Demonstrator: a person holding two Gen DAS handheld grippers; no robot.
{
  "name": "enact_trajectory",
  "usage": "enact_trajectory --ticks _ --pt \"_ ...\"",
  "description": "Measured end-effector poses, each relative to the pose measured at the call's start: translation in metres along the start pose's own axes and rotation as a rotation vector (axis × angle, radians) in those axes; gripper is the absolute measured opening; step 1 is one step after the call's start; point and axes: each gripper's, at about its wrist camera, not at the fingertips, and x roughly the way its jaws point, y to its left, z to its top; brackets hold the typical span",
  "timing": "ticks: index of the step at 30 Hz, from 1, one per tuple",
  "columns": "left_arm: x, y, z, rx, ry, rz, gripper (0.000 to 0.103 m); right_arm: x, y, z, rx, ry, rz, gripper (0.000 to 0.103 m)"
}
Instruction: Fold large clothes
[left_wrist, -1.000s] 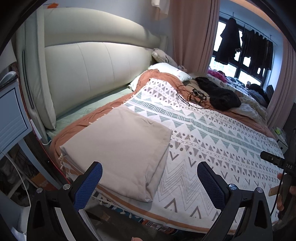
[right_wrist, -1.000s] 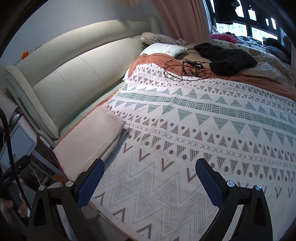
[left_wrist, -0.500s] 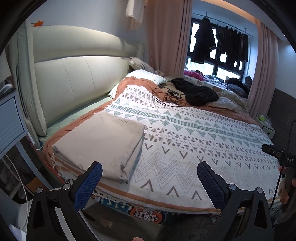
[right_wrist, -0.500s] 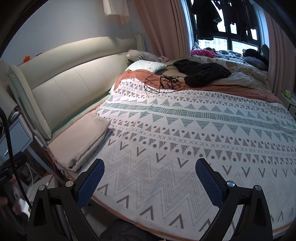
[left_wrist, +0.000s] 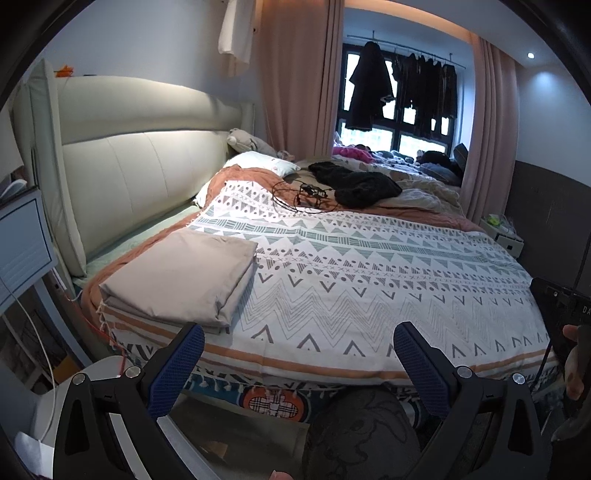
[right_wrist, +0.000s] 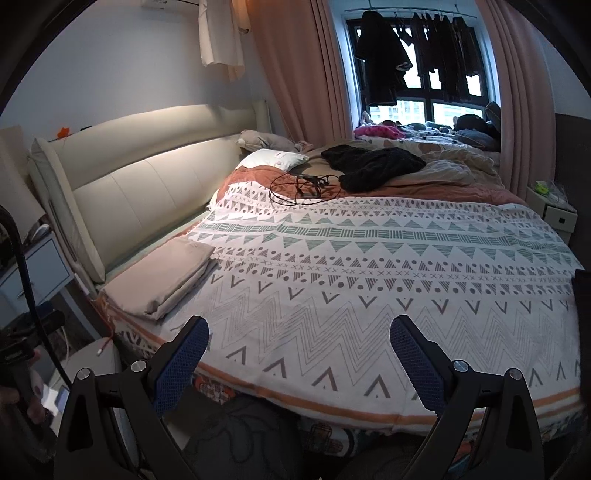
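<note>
A home bedroom: wide bed (left_wrist: 369, 295) with padded headboard (left_wrist: 140, 170) at left, pillow (left_wrist: 258, 162) beyond, pink curtains (left_wrist: 299, 92) flanking a far window hung with dark clothes (left_wrist: 369, 92).

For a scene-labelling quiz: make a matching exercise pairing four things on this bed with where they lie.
Things:
1. folded beige cloth
2. tangled black cable
3. black knitted garment
4. white pillow

Places:
A. against the cream padded headboard, far end
B. near corner of the patterned white bedspread, headboard side
C. heaped on the rust blanket and the crumpled bedding beyond it
D. where the bedspread's far edge meets the rust blanket

Pairs: 1-B, 2-D, 3-C, 4-A
</note>
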Motion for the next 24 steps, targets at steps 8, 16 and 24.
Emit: enact_trajectory --ticks 8,16,24 --pt "-0.029 -0.017 -0.028 0.034 -0.021 -0.014 0.102 -0.04 -0.004 -0.041 -0.011 -0.029 -0.018 0.099" --pt "-0.043 -0.026 -0.045 0.052 -0.051 -0.038 0.102 -0.057 -0.01 -0.081 0.03 -0.03 -0.044 0.099" --pt "-0.046 -0.03 -0.048 0.061 -0.053 -0.049 0.102 -0.061 -0.009 -0.089 0.026 -0.031 -0.05 0.099"
